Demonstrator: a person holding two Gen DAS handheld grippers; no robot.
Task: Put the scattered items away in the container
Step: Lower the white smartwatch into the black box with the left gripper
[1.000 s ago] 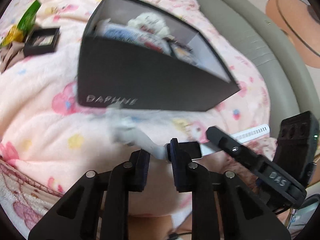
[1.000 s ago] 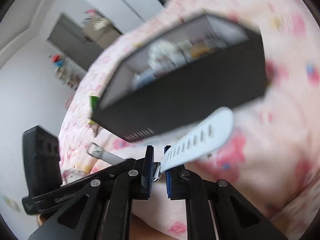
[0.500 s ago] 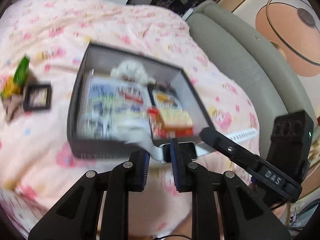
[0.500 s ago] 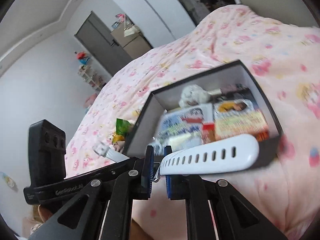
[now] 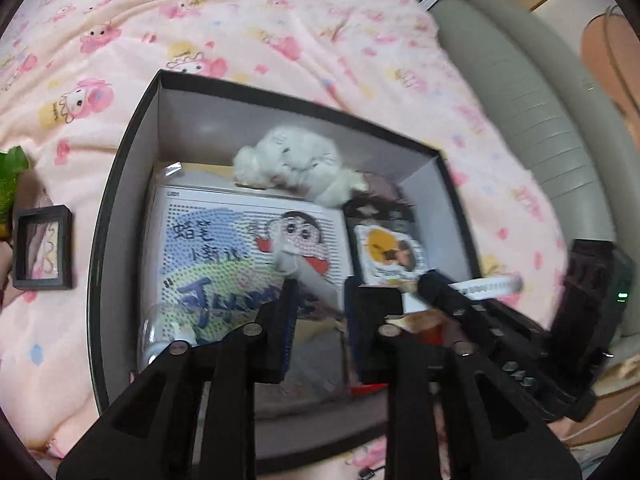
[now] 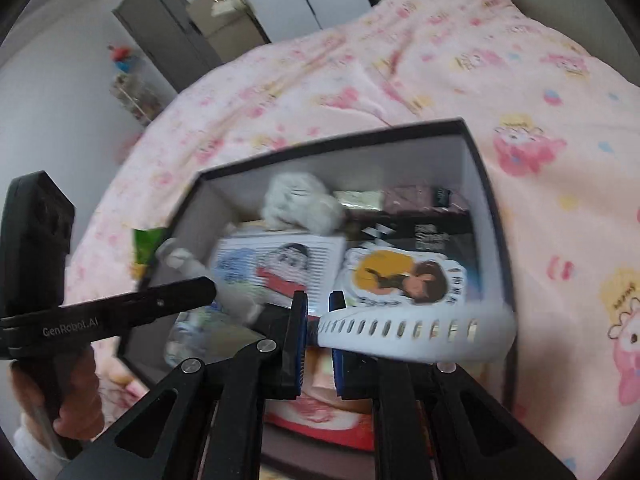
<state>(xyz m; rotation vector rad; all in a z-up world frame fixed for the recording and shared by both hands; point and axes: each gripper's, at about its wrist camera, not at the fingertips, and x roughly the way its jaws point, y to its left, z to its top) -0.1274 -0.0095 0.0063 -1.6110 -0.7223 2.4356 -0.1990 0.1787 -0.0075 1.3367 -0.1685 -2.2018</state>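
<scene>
An open black box (image 5: 132, 132) lies on the pink blanket and holds a white plush toy (image 5: 296, 164), a cartoon-printed book (image 5: 240, 264) and several packets. A white smartwatch is held over the box: my left gripper (image 5: 320, 300) has opened a little around one strap end (image 5: 296, 266), and my right gripper (image 6: 318, 320) is shut on it, with its perforated strap (image 6: 416, 332) sticking out to the right. The box also shows in the right wrist view (image 6: 480, 184), with the plush toy (image 6: 300, 204) inside.
A small black framed case (image 5: 42, 246) and a green packet (image 5: 10, 176) lie on the blanket left of the box. A grey padded bed edge (image 5: 532, 92) runs along the right. The pink blanket (image 6: 560, 152) surrounds the box.
Both grippers have risen and carried the watch from beside the box to above its open inside. The left jaws have spread apart a little.
</scene>
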